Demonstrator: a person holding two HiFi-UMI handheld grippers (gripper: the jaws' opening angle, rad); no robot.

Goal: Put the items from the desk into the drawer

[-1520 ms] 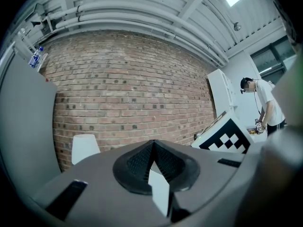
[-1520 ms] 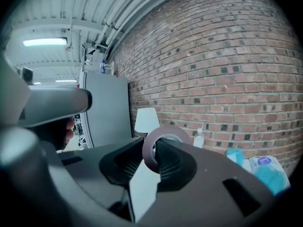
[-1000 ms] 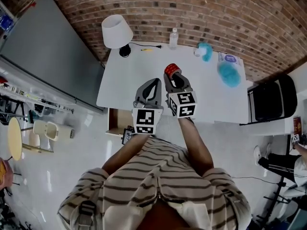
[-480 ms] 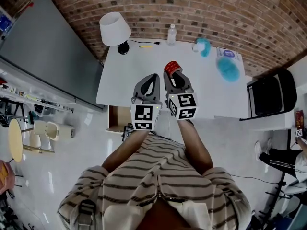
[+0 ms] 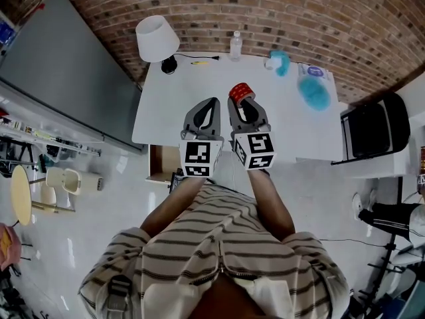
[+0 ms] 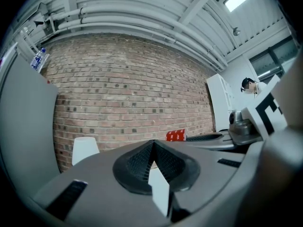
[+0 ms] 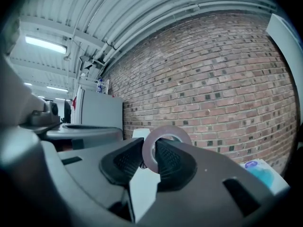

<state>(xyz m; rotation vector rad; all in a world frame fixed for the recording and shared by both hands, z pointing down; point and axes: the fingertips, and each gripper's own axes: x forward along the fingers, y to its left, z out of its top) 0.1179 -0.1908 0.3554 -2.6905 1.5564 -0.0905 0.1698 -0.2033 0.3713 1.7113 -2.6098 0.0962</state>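
Jaws of the right gripper [image 5: 241, 102] pinch a roll of tape [image 5: 239, 90] — red with pale spots, standing on edge, its ring rising just above the pads, and I see brick wall through its hole. Just to the left, the left gripper [image 5: 210, 106] has its jaws pressed together with nothing between them. Both grippers point level over the white desk [image 5: 172, 108]. Ahead of the left jaws and off to their left stands a white lamp [image 5: 157, 37]; almost straight ahead of the right jaws, at the desk's far edge, a clear bottle [image 5: 236, 45]. Ahead and to the right of them lies a fluffy blue duster [image 5: 314, 93] — well apart from the tape.
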